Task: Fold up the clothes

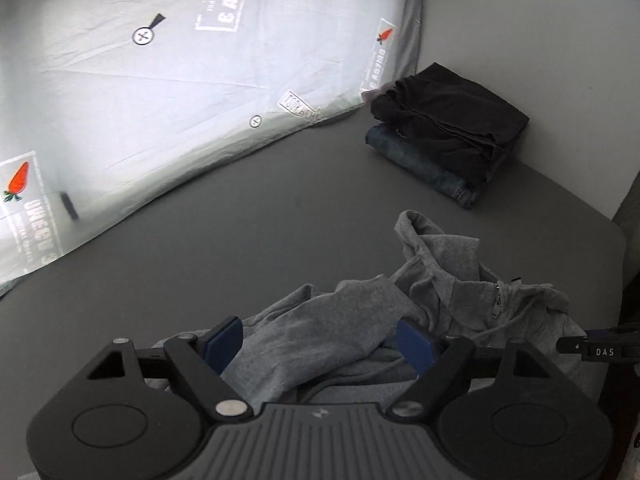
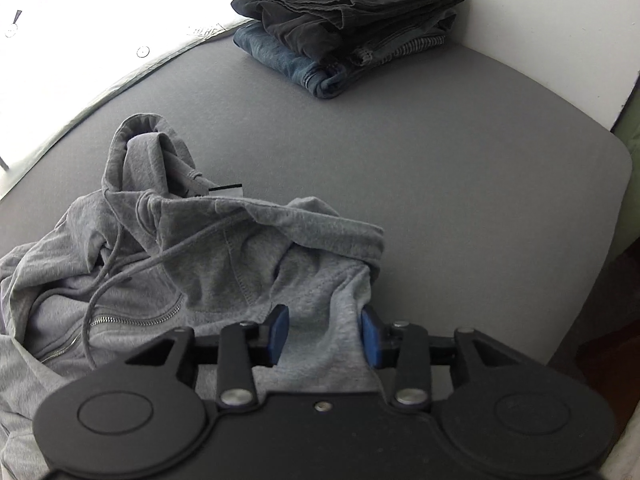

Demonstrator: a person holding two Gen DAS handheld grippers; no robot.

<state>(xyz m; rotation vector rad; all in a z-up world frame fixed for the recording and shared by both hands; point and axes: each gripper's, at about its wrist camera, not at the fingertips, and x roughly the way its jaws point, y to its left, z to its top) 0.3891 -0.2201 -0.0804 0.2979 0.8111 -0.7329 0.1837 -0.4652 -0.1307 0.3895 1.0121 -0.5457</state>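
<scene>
A crumpled grey zip hoodie (image 1: 452,280) lies on the dark grey table (image 1: 240,224) near its front edge. My left gripper (image 1: 320,342) is open wide, its blue pads (image 1: 222,342) either side of a hoodie sleeve without pressing it. In the right wrist view the hoodie (image 2: 220,264) shows its hood, drawstrings and zipper at left. My right gripper (image 2: 325,334) stands partly open over the hoodie's right edge, and fabric fills the gap between the pads (image 2: 280,332). The right gripper's tip (image 1: 600,350) also shows at the far right of the left wrist view.
A folded stack sits at the table's far corner by the wall: a black garment (image 1: 444,120) (image 2: 344,0) on top of blue jeans (image 1: 420,164) (image 2: 288,60). A white printed sheet (image 1: 160,80) lies beyond the table's left side. The table's rounded right corner (image 2: 616,160) is close.
</scene>
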